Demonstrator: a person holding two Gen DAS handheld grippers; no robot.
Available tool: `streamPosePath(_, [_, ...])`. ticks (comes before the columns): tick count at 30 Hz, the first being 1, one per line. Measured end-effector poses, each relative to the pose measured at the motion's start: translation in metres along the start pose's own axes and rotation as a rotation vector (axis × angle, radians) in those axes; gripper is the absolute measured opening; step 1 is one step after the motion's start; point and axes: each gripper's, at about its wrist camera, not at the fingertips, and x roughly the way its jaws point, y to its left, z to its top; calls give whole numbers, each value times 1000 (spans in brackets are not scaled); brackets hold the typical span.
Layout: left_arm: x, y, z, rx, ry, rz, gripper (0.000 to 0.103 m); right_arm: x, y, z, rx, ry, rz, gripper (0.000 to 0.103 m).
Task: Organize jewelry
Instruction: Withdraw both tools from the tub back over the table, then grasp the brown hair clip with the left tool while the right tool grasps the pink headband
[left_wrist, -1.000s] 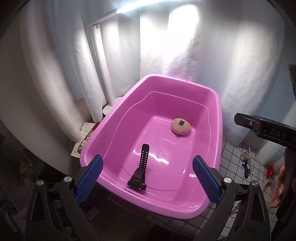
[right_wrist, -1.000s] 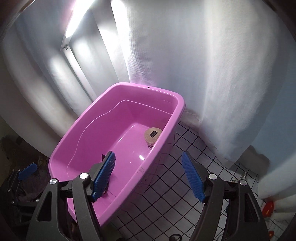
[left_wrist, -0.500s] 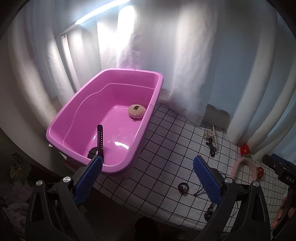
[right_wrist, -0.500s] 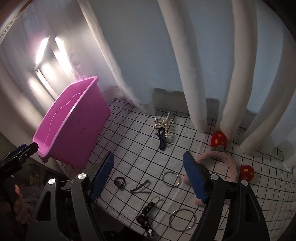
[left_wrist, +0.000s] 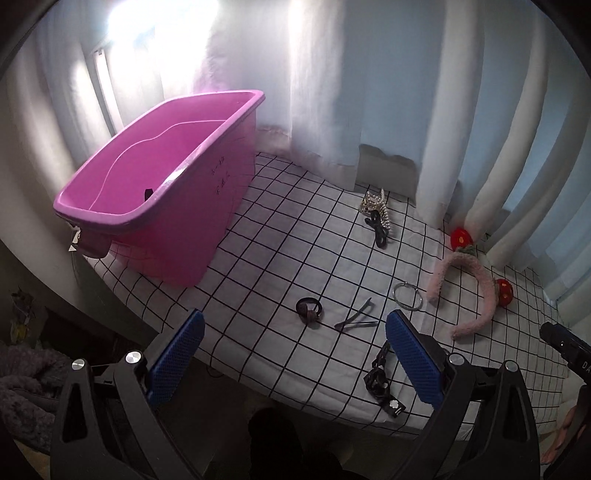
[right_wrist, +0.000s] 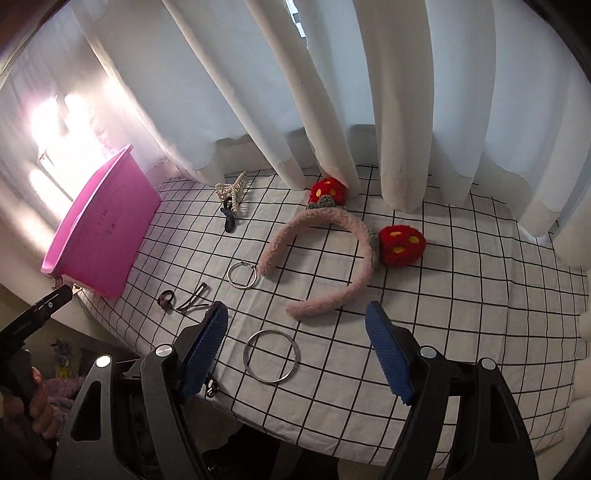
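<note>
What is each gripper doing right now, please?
Left gripper: open, holding nothing.
Right gripper: open, holding nothing, above a ring.

Looks like a room in a home, likely a bedroom or dressing corner. Long white pleated curtains (right_wrist: 332, 92) hanging to the surface, daylight glowing through on the left. White cloth with a black grid pattern (right_wrist: 461, 280) spread over a soft-edged surface. Domestic clutter on it: a pink plastic storage tub (left_wrist: 184, 206), a fluffy pink headband with red strawberry pom-poms (right_wrist: 332, 258), a pearl hair claw (left_wrist: 375, 205). Grey fuzzy fabric (left_wrist: 26, 391) heaped below the edge.
</note>
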Motion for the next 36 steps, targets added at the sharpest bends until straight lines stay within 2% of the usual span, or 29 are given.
streamPosePath(9, [46,-13,-27,26,39,-6,97,25,-27,-25,48,18,-10,73])
streamPosePath(14, [86,-14,-33,-9,92,-38,97,46,-33,-28,68,30,-28,73])
streamPosePath(19, [108,-29,-37,24,71,-51,97,74,-36,-29,58,68,-41,73])
streamPosePath(26, [138,-44,-32,33,68,-80,97,103,-45,-26,91,61,-43,73])
streamPosePath(36, [176,-57,-32,42,119,-42,97,121,-57,-18,120,53,-97,73])
